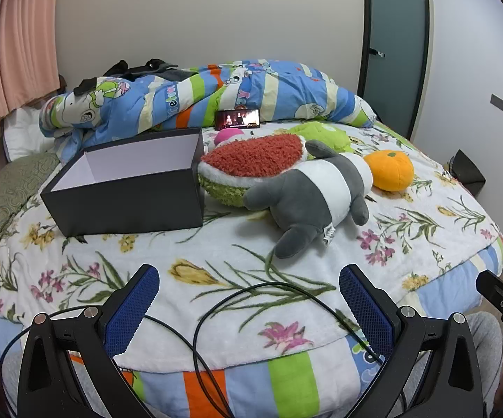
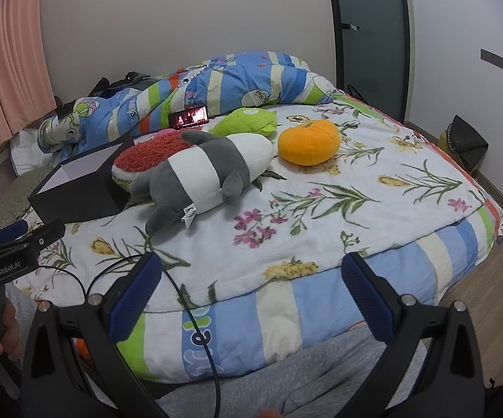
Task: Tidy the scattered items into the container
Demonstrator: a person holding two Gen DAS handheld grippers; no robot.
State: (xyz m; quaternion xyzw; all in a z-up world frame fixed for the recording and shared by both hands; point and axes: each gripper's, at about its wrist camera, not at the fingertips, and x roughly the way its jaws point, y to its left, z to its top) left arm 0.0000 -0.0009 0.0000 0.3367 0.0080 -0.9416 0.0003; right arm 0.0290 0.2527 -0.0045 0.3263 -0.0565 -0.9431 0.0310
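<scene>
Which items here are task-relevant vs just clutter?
Job:
black box
grey-and-white plush
watermelon plush
orange plush
green plush
pink plush, mostly hidden

Lying about:
phone
striped quilt
black cable
dark clothes

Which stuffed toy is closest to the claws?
The grey and white plush, lying on its side with its tail toward the claws. The watermelon slice plush, green plush and orange plush all sit farther back.
</scene>
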